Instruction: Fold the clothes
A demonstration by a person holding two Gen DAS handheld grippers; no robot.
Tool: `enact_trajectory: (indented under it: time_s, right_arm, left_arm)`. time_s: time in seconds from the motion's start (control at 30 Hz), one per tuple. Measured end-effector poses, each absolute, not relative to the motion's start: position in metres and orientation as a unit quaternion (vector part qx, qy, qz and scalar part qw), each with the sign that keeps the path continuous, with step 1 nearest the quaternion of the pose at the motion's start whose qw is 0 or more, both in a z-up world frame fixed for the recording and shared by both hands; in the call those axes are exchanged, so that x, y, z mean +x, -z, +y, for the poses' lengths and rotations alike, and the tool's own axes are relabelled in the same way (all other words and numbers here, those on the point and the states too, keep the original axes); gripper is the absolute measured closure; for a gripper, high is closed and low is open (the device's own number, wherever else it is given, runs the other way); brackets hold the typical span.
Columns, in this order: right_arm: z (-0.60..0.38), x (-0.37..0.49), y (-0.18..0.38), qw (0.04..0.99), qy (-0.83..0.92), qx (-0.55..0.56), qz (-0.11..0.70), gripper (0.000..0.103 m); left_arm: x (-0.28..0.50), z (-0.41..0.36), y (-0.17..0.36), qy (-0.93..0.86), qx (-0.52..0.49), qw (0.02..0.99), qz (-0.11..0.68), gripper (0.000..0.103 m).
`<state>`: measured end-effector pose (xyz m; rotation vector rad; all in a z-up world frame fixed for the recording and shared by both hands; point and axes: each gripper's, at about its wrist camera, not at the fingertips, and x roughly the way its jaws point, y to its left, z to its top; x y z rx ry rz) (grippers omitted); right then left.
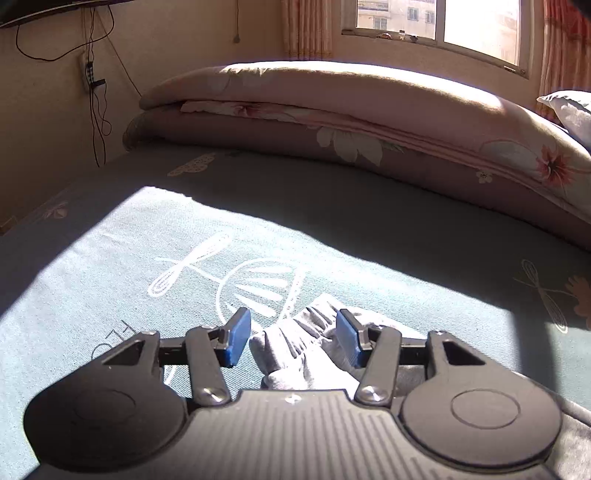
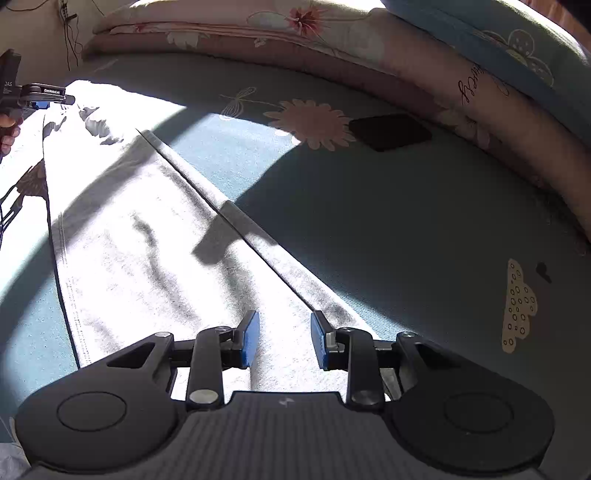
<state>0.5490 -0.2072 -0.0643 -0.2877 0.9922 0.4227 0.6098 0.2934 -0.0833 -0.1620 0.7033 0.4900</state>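
A bed (image 1: 110, 236) under a teal printed sheet fills the room's middle, crossed by a bright patch of sunlight. Beyond the bed lies a folded pink floral quilt (image 1: 332, 110). Behind the quilt a window (image 1: 443, 22) glares between patterned curtains (image 1: 306, 29). Left of the quilt, black cables (image 1: 98, 110) hang down a cream wall (image 1: 44, 147).

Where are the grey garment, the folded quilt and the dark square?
grey garment (image 2: 155, 258): right wrist view, its flat sunlit middle.
folded quilt (image 1: 332, 99): left wrist view, its top layer.
dark square (image 2: 389, 131): right wrist view, its centre.
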Motion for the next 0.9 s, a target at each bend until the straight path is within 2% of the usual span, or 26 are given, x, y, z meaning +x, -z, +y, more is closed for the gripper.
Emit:
enact_trajectory:
  time_s: [0.17, 0.3, 0.47, 0.6, 0.8, 0.87, 0.9]
  right_arm:
    - [-0.196, 0.546, 0.065, 0.846, -0.209, -0.119, 0.475, 0.069]
    - [-0.189, 0.541, 0.068, 0.844, -0.214, -0.095, 0.483, 0.069]
    - [-0.179, 0.533, 0.07, 0.838, -0.222, -0.087, 0.491, 0.069]
    - [-0.176, 0.524, 0.071, 0.838, -0.223, -0.091, 0.489, 0.069]
    - [-0.19, 0.509, 0.068, 0.841, -0.211, -0.087, 0.491, 0.065]
    - [-0.197, 0.505, 0.066, 0.842, -0.203, -0.081, 0.493, 0.065]
    - [-0.201, 0.504, 0.065, 0.843, -0.198, -0.076, 0.495, 0.064]
  left_arm:
    - [0.593, 0.307, 0.076, -0.234, -0.081, 0.907, 0.342, 0.05]
    - [0.59, 0.28, 0.078, -0.157, -0.059, 0.918, 0.359, 0.05]
    - [0.594, 0.223, 0.099, -0.056, 0.014, 0.922, 0.383, 0.05]
    - [0.601, 0.21, 0.128, -0.058, 0.04, 0.903, 0.423, 0.05]
    - [0.569, 0.256, 0.132, -0.077, 0.029, 0.88, 0.468, 0.028]
    - [0.571, 0.265, 0.121, -0.086, 0.01, 0.873, 0.479, 0.03]
    - [0.574, 0.26, 0.114, -0.083, 0.015, 0.878, 0.471, 0.036]
